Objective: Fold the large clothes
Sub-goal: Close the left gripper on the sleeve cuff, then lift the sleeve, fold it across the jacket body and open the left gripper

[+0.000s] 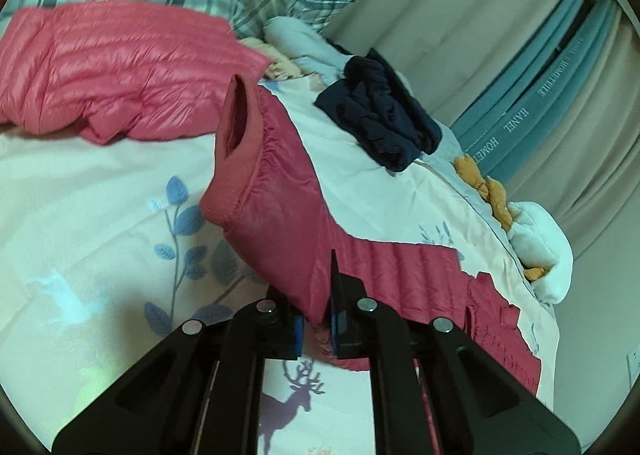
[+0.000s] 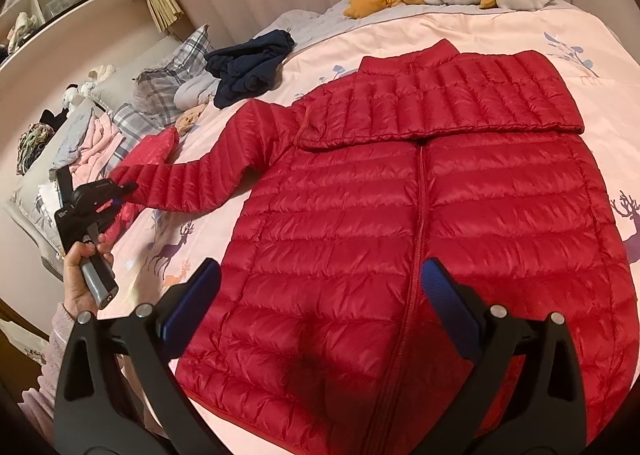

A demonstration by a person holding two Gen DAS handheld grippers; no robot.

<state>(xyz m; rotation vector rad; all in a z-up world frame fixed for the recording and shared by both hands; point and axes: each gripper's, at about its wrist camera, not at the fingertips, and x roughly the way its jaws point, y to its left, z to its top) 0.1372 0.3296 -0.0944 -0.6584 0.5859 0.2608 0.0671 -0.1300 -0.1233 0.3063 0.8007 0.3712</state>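
The pink bed cover printed with deer and leaves (image 2: pixel 280 39) fills both views, and on it the red quilted down jacket (image 2: pixel 420 223) lies flat, zip up, directly ahead of and under the right gripper (image 2: pixel 320 303). The fold looks barely underway — the far sleeve is laid across the chest just below the collar, while the body is unfolded and the other sleeve is not yet brought over. That red quilted sleeve (image 2: pixel 192 183) stretches away to the left of the right gripper, its end pinched in the left gripper (image 1: pixel 318 329), which a hand (image 2: pixel 86 275) lifts clear of the cover. In the left wrist view the jaws are clamped on the sleeve fabric, with the ribbed cuff (image 1: pixel 236 159) rising just beyond the fingertips. The right gripper is spread wide and grips nothing; its blue pads (image 2: pixel 452 303) hover over the lower front of the jacket, either side of the zip. Judging by this, crossing the held sleeve over the chest comes next, then folding the body.
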